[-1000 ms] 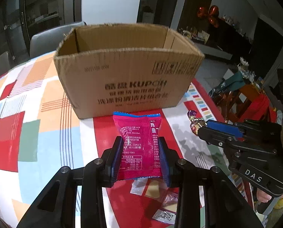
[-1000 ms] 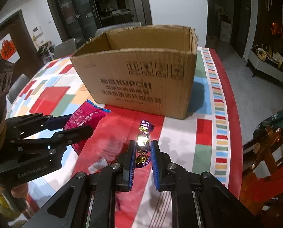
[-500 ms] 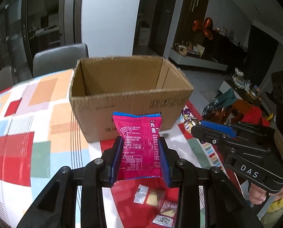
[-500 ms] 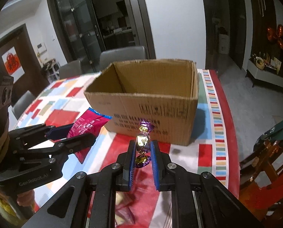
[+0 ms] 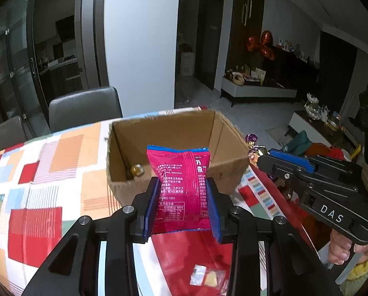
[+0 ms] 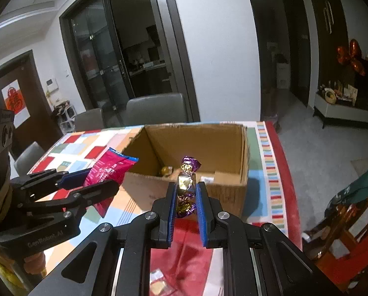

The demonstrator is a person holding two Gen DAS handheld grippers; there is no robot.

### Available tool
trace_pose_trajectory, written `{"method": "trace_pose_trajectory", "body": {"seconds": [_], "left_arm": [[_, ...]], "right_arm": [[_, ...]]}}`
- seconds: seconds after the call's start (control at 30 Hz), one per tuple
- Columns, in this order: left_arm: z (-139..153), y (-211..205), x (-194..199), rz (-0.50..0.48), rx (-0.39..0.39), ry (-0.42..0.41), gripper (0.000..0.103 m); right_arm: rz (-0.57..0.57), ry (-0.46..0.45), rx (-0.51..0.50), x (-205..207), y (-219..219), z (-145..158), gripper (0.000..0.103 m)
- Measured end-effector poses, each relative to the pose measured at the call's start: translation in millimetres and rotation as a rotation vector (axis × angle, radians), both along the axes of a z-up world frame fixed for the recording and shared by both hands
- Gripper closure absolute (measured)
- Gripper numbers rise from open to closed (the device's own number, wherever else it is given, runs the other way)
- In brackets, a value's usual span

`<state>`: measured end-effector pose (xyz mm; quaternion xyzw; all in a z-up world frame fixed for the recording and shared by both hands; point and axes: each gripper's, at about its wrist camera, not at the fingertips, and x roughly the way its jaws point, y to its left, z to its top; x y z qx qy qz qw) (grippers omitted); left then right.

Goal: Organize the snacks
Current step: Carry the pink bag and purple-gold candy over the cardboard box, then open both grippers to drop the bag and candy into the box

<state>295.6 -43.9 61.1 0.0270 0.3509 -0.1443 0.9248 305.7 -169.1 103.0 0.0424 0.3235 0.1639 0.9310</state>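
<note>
**Cardboard box open at frame centre, both grippers loaded**

Patchwork-coloured table (image 5: pixel 35 177) fills the lower left of the left wrist view, covered in red, orange and blue blocks. On it, at the centre of both views, stands the open cardboard box (image 5: pixel 174 133), its top facing up; a small gold-wrapped sweet (image 5: pixel 136 170) lies on the box floor near the left inner wall.

Low in the centre of the left view, the left gripper (image 5: pixel 182 203) is clenched on a pink snack packet (image 5: pixel 181 185), held upright in front of the box's near wall with its top edge above the rim.

Low centre in the right view, the right gripper (image 6: pixel 186 204) is closed on a purple and gold wrapped candy (image 6: pixel 186 185), upright, its top twist overlapping the box opening.

Small clear-wrapped snacks (image 5: pixel 206 276) lie on the red patch at the bottom of the left view.
</note>
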Motion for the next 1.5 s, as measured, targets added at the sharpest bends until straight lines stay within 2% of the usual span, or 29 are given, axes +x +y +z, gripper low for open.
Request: {"method": "trace_pose_trajectory", "body": {"seconds": [0.33, 0.87, 0.9, 0.93, 0.97, 1.0, 1.03, 1.2, 1.5], "left_arm": [[8.1, 12.6, 24.6, 0.02, -0.012, -0.043, 0.067], [2.3, 13.9, 81.7, 0.031, -0.028, 0.041, 0.066], [1.6, 13.7, 84.5, 0.032, -0.027, 0.05, 0.065], [1.7, 13.0, 86.2, 0.036, -0.023, 0.055, 0.057], [1.9, 13.1, 85.7, 0.039, -0.021, 0.053, 0.052], [2.7, 13.8, 84.4, 0.038, -0.021, 0.047, 0.044], [3.5, 15.2, 81.8, 0.037, -0.02, 0.04, 0.041], [4.8, 21.0, 57.6, 0.039, -0.008, 0.001, 0.04], [5.0, 22.1, -6.6, -0.009, 0.043, -0.106, 0.04]], "right_arm": [[-0.032, -0.079, -0.05, 16.9, 9.1, 11.3, 0.086], [-0.053, -0.054, -0.075, 56.3, 15.9, 2.2, 0.086], [-0.054, -0.05, -0.074, 58.0, 16.3, 1.1, 0.086], [-0.056, -0.046, -0.073, 58.5, 18.0, 0.5, 0.086], [-0.06, -0.043, -0.072, 60.0, 17.9, 0.0, 0.085], [-0.065, -0.035, -0.069, 61.5, 17.8, -0.5, 0.079], [-0.07, -0.029, -0.064, 61.6, 17.3, -1.3, 0.072], [-0.073, -0.035, -0.068, 50.9, 15.9, -3.1, 0.07], [-0.027, -0.079, -0.107, -2.7, 20.7, -3.5, 0.064]]}}
